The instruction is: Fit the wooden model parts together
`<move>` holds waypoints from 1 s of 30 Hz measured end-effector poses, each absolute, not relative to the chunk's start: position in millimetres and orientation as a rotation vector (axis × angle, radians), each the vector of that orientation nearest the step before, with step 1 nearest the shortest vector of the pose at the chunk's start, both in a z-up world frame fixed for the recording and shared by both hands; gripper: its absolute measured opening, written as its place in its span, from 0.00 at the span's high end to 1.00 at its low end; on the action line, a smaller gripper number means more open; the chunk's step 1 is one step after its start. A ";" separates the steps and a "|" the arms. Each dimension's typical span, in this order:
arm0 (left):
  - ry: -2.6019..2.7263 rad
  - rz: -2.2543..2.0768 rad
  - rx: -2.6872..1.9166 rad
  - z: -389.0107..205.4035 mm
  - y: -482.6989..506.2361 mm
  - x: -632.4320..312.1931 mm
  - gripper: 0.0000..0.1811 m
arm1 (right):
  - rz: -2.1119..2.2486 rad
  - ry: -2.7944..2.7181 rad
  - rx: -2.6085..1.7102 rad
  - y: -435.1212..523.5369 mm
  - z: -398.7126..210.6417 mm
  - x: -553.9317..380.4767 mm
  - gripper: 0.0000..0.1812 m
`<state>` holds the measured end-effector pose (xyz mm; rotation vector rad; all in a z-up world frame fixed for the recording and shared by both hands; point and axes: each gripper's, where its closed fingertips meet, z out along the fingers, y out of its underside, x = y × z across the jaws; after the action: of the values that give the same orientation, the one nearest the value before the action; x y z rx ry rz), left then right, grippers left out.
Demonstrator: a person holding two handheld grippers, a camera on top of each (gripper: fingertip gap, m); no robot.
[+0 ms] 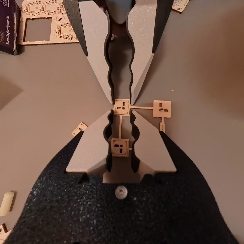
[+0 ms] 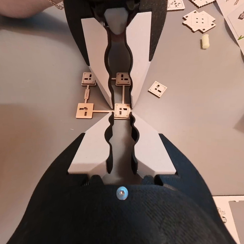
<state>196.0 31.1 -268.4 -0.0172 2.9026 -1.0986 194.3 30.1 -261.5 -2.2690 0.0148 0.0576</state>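
A thin wooden frame of small square plates (image 1: pixel 162 108) joined by slim bars lies flat on the grey table. Both grippers meet tip to tip at one corner square (image 1: pixel 122 107), which also shows in the right wrist view (image 2: pixel 122 111), where a second plate seems stacked under it. My left gripper (image 1: pixel 122 113) comes from the near side, its tips against the square's two side edges. My right gripper (image 2: pixel 122 114) holds the same square from the opposite side. A loose square plate (image 2: pixel 157 89) lies beside them, partly hidden in the left wrist view (image 1: pixel 79 128).
A plywood parts sheet (image 1: pixel 50 22) and a dark box (image 1: pixel 7 26) lie at the far left. A cross-shaped wooden plate (image 2: pixel 199 21), a small whitish cylinder (image 2: pixel 205 41) and paper sheets (image 2: pixel 235 26) lie at the right. A person's arm (image 2: pixel 19 9) rests at the far edge. Only a small space, under 4 cm, lies between the two pairs of fingers. My left tips are roughly 5 cm from the loose square plate (image 2: pixel 157 89).
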 end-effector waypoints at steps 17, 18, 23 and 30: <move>2.889 -1.103 0.057 -268.4 30.9 197.0 0.88 | 0.199 0.016 -2.259 29.3 -261.4 194.3 0.89; 2.890 -1.102 0.053 -268.4 30.9 197.0 0.88 | 0.194 0.015 -2.259 29.3 -261.4 194.5 0.89; 2.896 -1.090 0.038 -268.4 30.9 197.0 0.88 | 0.133 -0.010 -2.261 29.2 -261.6 194.7 0.88; 2.912 -1.071 0.027 -268.4 30.9 195.6 0.88 | 0.031 0.001 -2.302 20.0 -262.5 200.7 0.81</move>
<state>195.6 30.9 -268.4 0.0265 2.9115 -1.0712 200.7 20.0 -262.5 -2.3021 0.0010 0.0309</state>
